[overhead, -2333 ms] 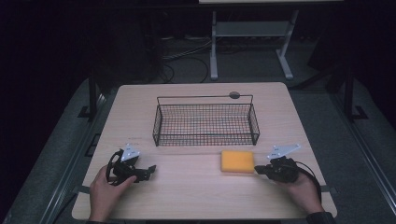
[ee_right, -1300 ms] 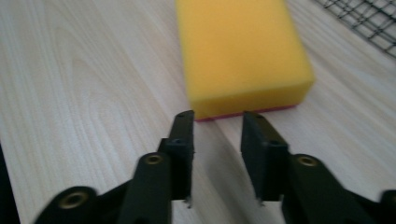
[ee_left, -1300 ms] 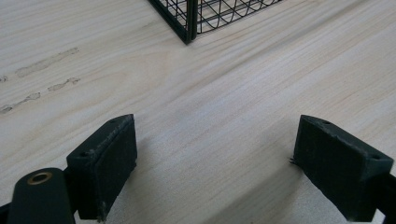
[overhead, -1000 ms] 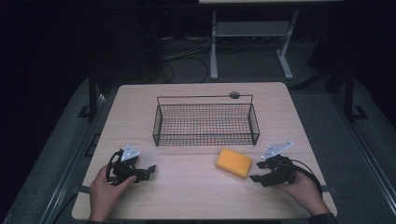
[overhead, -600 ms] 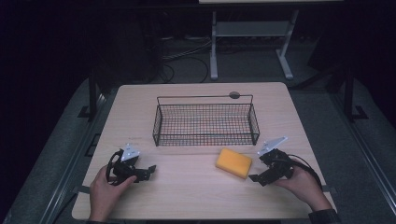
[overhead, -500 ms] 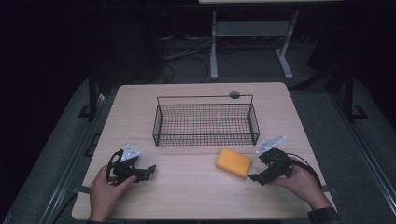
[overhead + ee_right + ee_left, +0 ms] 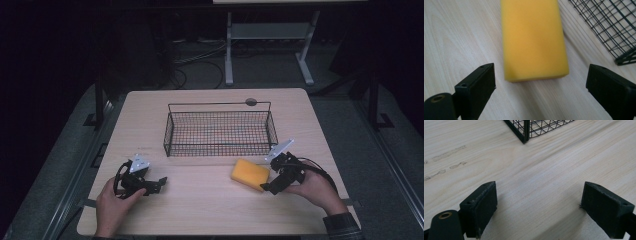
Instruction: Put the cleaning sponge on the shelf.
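Note:
A yellow sponge (image 7: 250,173) (image 7: 534,40) lies flat on the wooden table (image 7: 210,200), just in front of the black wire basket (image 7: 220,128). My right gripper (image 7: 269,186) (image 7: 541,92) is at the sponge's right end, jaws aimed at it. Its jaws have just been opening and now stand wide, with the sponge just ahead of the pads and untouched. My left gripper (image 7: 156,184) (image 7: 537,212) rests on the table at the front left, open with bare wood between its pads.
The basket's near left corner (image 7: 524,132) shows ahead of the left gripper, and its right corner (image 7: 624,58) lies beside the sponge. A small dark disc (image 7: 251,102) sits at the table's far edge. Beyond the table are a stand's legs and cables on the floor.
The right gripper has moved in toward the sponge's right end and its jaws have widened. The sponge has turned slightly askew. The left gripper has stayed put.

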